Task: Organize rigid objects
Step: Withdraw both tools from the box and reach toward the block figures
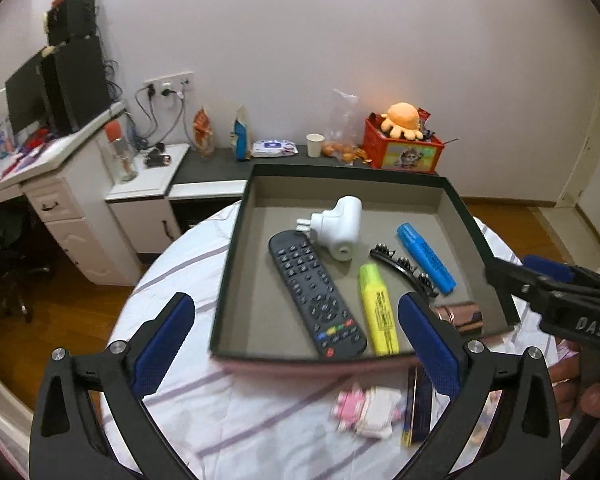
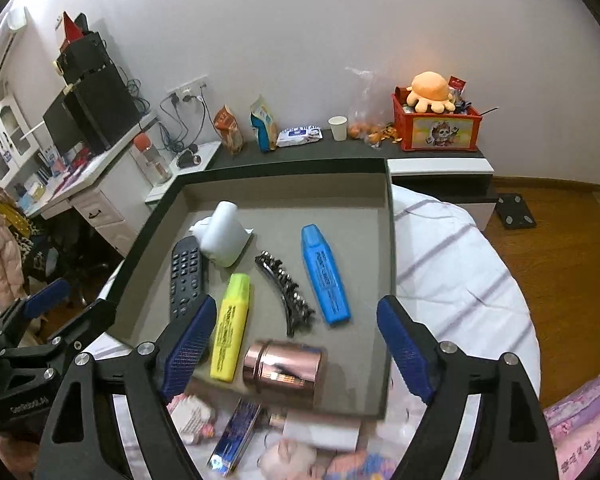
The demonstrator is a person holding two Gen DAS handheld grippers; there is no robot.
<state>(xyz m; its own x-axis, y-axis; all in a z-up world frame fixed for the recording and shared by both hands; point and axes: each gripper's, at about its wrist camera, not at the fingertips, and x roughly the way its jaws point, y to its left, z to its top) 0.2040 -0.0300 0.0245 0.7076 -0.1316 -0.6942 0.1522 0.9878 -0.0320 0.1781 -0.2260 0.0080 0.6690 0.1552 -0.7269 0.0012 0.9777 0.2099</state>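
A bedroom with a pale wall and wood floor; I work over a round counter under a white striped cloth (image 1: 188,280), and on it sits a shallow dark box (image 2: 384,264) with a grey floor. Inside lie a black remote (image 1: 318,294), a white plug adapter (image 1: 338,226), a yellow highlighter (image 2: 232,328), a blue highlighter (image 2: 326,276), a black hair clip (image 2: 286,292) and a copper tin (image 2: 286,368), the tin on its side by the box's near edge.

Both my tools stand with jaws wide apart and nothing between the pads. My left tool (image 1: 296,344) hangs over the box's near edge at the lower centre of its frame; my right tool (image 2: 296,352) frames the copper tin.

What remains loose lies on the cloth below the box: a pink-and-white packet (image 1: 366,412) and a slim blue box (image 2: 236,436), its long axis running toward the box. In my judgement the slim blue box comes next; it lies low between my right tool's fingers, so that hand seems nearer.
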